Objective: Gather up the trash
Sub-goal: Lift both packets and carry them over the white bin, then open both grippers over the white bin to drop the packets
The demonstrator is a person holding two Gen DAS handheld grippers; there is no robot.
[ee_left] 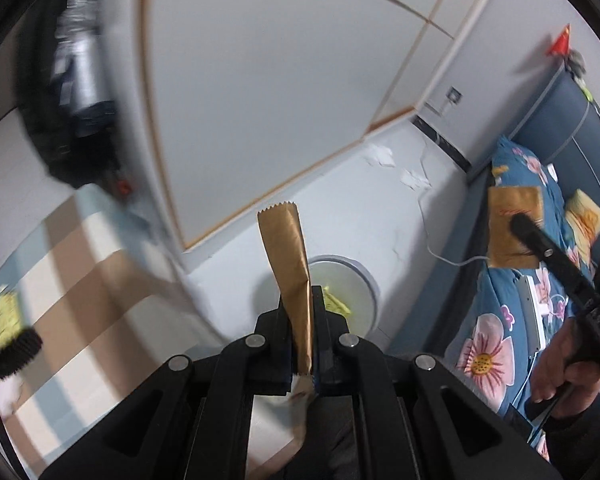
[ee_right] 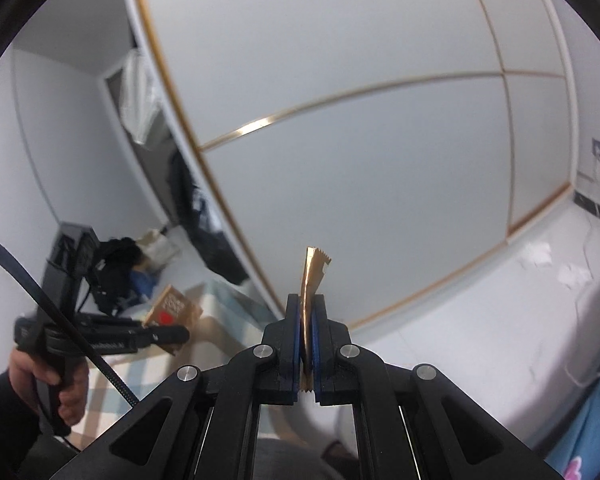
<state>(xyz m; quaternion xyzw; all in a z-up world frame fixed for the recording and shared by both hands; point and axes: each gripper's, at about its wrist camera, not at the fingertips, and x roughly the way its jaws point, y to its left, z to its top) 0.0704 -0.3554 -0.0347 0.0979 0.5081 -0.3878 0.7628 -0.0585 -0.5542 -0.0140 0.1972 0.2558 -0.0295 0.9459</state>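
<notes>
My left gripper [ee_left: 302, 300] is shut on a brown foil wrapper [ee_left: 286, 256] that stands up between the fingers, above a white bin [ee_left: 366, 280] with yellow trash [ee_left: 338, 304] inside. My right gripper [ee_right: 309, 308] is shut on a second brown wrapper [ee_right: 314, 276], seen edge-on. In the left wrist view the right gripper [ee_left: 518, 220] holds that wrapper [ee_left: 508, 216] at the right, over the bed. In the right wrist view the left gripper [ee_right: 182, 334] with its wrapper [ee_right: 172, 310] shows at the left.
White wardrobe doors [ee_left: 260, 80] with gold trim fill the background. White crumpled tissues [ee_left: 380, 156] lie on the floor near the wall. A blue flowered bed [ee_left: 500, 320] is at the right. A checked rug [ee_left: 80, 280] and black bags [ee_right: 116, 272] lie at the left.
</notes>
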